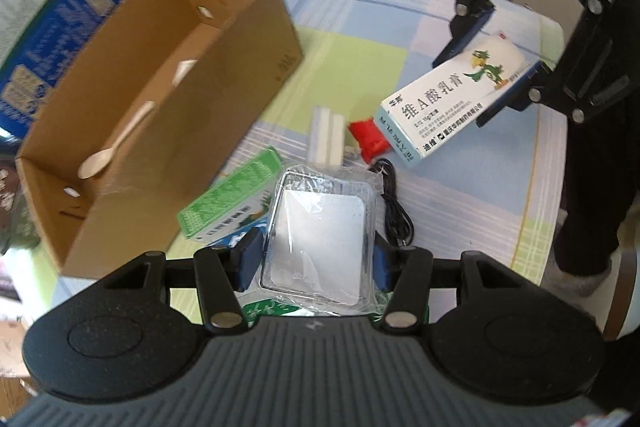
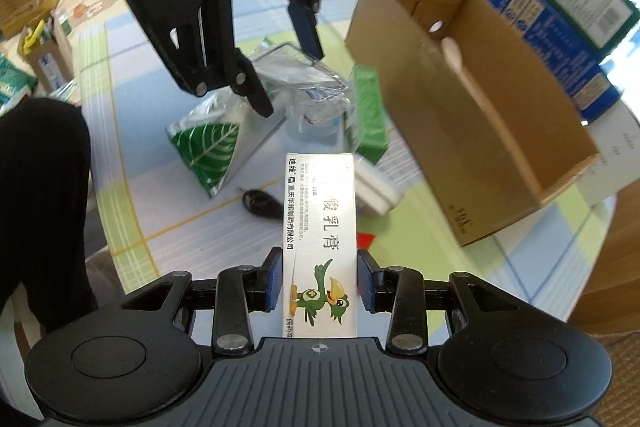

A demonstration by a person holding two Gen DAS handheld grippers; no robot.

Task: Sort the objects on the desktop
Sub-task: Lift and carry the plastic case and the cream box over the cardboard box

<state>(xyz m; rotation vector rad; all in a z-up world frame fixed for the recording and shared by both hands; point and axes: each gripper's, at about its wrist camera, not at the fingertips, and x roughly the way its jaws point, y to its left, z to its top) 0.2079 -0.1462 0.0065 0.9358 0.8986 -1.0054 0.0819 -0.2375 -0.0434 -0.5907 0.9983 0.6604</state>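
My left gripper (image 1: 314, 259) is clamped on a flat silvery packet in clear plastic (image 1: 318, 239), its blue pads pressing both edges, and the packet hangs clear of the desk (image 1: 460, 195). My right gripper (image 2: 316, 281) is closed narrow on a white medicine box with a green bird on it (image 2: 320, 247), holding it by its long sides above the desk too. From the left wrist camera I see that same white box (image 1: 452, 95) raised to the right of the cardboard box (image 1: 160, 115). The cardboard box stands open on the desk, with a pale spoon (image 1: 116, 147) lying inside. Below my grippers a green box (image 1: 232, 199), a white block (image 1: 328, 139), a small red thing (image 1: 368, 139) and a black cable (image 1: 394, 207) lie close together on the checked cloth. A green leaf-printed pouch (image 2: 208, 147) rests near them.
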